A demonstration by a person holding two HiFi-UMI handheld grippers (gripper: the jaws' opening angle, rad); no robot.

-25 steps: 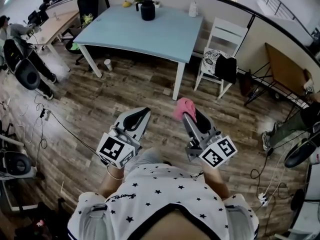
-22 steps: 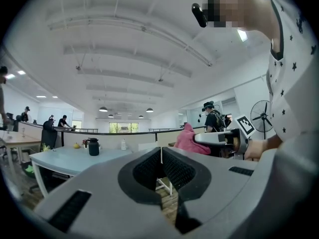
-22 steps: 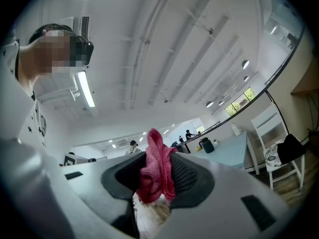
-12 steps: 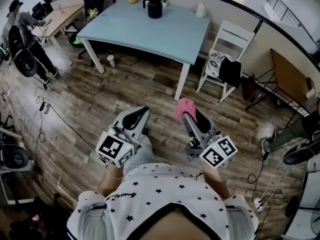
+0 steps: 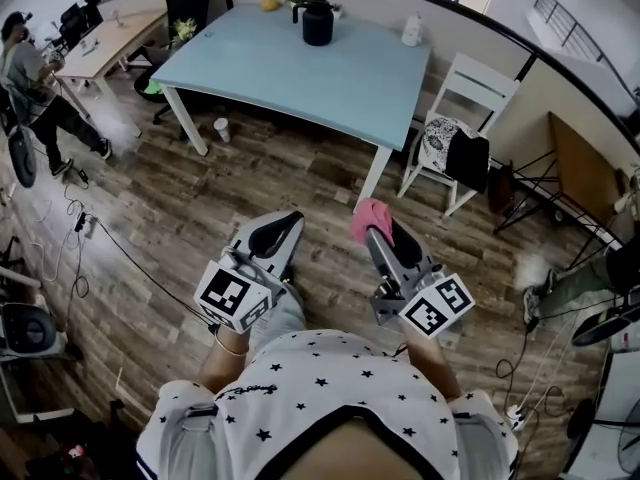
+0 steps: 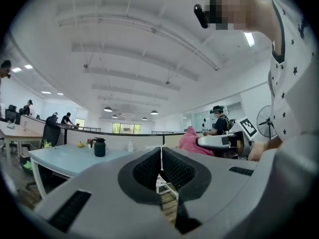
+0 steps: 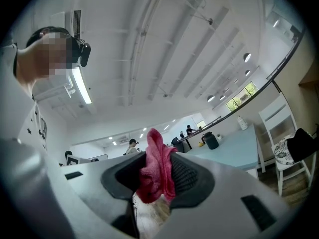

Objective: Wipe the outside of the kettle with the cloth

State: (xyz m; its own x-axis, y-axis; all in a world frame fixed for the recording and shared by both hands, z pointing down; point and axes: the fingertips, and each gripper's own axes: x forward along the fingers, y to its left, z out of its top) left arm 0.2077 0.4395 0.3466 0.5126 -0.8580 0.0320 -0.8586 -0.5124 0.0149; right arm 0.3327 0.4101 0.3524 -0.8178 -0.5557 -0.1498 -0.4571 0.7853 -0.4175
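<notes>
Right tongs (image 7: 157, 174) clamped on the pink cloth (image 5: 368, 215), left tongs (image 6: 161, 169) pressed together and empty, and the kettle (image 5: 318, 22) stands at the far edge of the blue surface (image 5: 300, 78), well apart from both. Danger ahead, I'd say: only a fold is pinched, so a hard rub could tug it free or shove the unsteadied kettle over.

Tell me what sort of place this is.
Most likely an open-plan office: a long wooden desk with a person beside it, a large light-blue table and a white chair by a low partition wall.
</notes>
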